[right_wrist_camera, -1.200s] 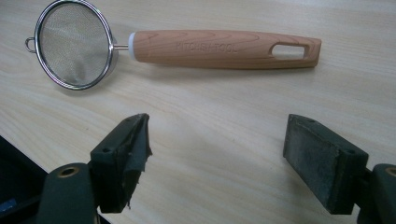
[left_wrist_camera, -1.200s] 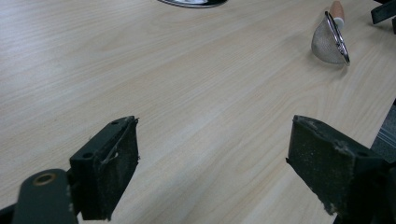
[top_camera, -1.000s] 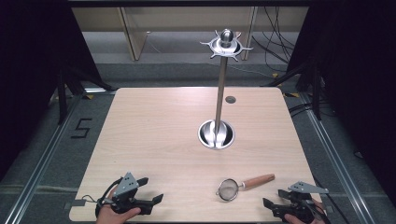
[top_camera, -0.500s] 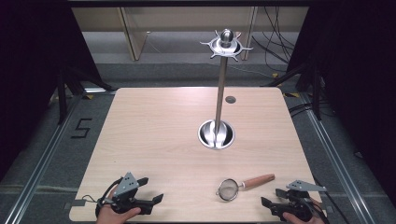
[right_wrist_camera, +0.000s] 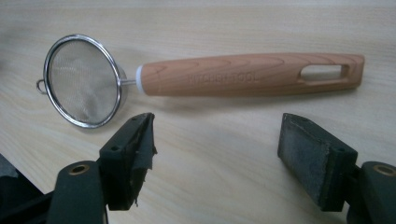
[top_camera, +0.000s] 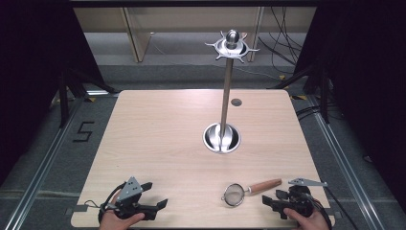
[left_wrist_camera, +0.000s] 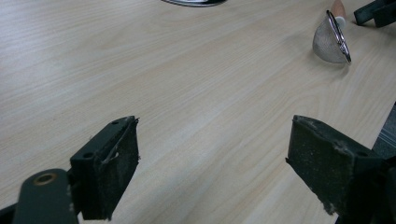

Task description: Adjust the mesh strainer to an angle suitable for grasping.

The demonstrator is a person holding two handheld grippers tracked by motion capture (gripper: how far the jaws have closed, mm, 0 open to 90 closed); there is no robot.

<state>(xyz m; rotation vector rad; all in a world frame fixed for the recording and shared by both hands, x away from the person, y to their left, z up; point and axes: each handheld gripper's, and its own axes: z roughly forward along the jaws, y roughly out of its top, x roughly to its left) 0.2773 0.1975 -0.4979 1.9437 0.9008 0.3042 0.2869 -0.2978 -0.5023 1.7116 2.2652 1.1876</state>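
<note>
A small mesh strainer (top_camera: 235, 195) with a wooden handle (top_camera: 265, 186) lies on the table near the front right. In the right gripper view the strainer (right_wrist_camera: 84, 80) and its handle (right_wrist_camera: 247, 74) lie flat just beyond my open right gripper (right_wrist_camera: 215, 140), whose jaws are empty. High view: the right gripper (top_camera: 273, 201) sits just right of the strainer, close to the handle's end. My left gripper (top_camera: 155, 197) rests open at the front left, far from the strainer (left_wrist_camera: 332, 41), nothing between its jaws (left_wrist_camera: 212, 163).
A tall metal stand (top_camera: 226, 91) rises from a round steel base (top_camera: 221, 139) at the table's middle right, topped by a hooked ring (top_camera: 232, 46). A small dark hole (top_camera: 236, 102) marks the tabletop (top_camera: 163, 134) behind it. Cables lie on the floor at back right.
My right gripper has edged slightly left toward the strainer's handle. The left gripper and the strainer have stayed put.
</note>
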